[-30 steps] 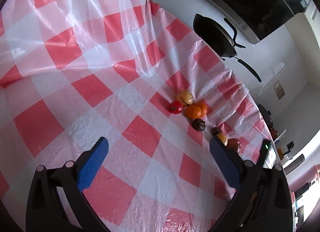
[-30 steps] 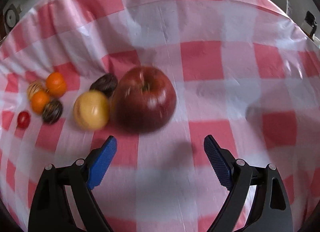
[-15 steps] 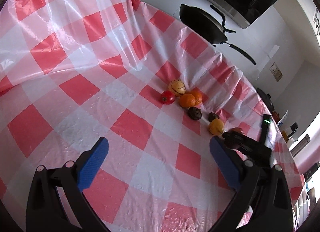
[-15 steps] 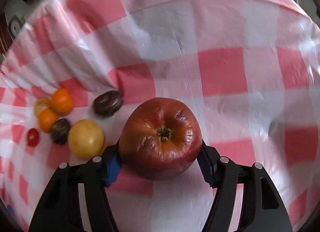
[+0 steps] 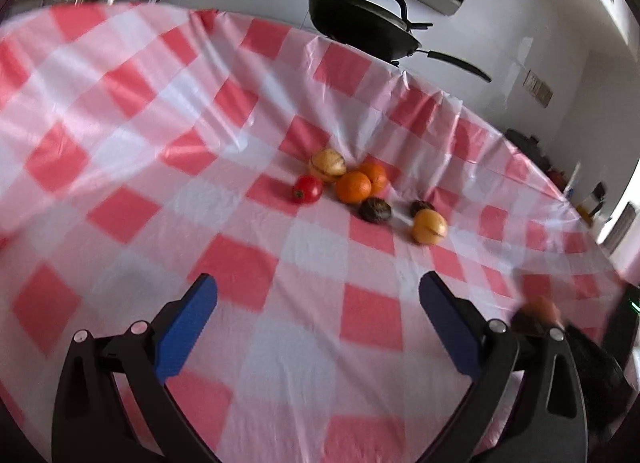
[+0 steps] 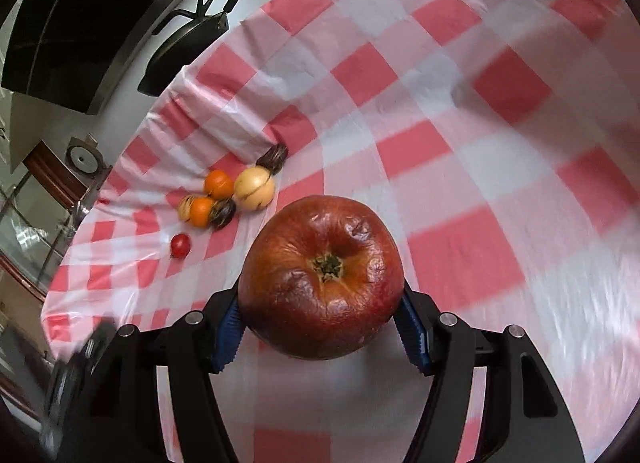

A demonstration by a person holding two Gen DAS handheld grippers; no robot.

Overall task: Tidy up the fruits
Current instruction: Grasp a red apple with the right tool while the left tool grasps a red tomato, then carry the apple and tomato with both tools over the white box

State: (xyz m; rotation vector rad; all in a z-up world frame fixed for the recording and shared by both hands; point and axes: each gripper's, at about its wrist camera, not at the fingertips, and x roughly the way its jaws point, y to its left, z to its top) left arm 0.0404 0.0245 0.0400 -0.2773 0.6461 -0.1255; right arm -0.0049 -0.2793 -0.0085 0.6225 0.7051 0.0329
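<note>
My right gripper [image 6: 320, 323] is shut on a big wrinkled red apple [image 6: 320, 275] and holds it above the red-and-white checked cloth [image 6: 460, 143]. A cluster of small fruits lies on the cloth: a tomato [image 5: 307, 189], a striped yellow fruit [image 5: 327, 160], two oranges [image 5: 353, 187], two dark fruits [image 5: 374, 210] and a yellow fruit [image 5: 429, 226]. The same cluster shows in the right wrist view, with the yellow fruit [image 6: 254, 193] up and left of the apple. My left gripper [image 5: 318, 311] is open and empty, low over the cloth, short of the cluster.
A black pan [image 5: 360, 29] hangs at the wall behind the table's far edge; it also shows in the right wrist view [image 6: 184, 51]. The right gripper's blurred body [image 5: 560, 327] sits at the right edge of the left wrist view.
My right gripper closed on the apple and lifted it off the cloth, away from the cluster. The left gripper's view swung up toward the far wall; it stays open.
</note>
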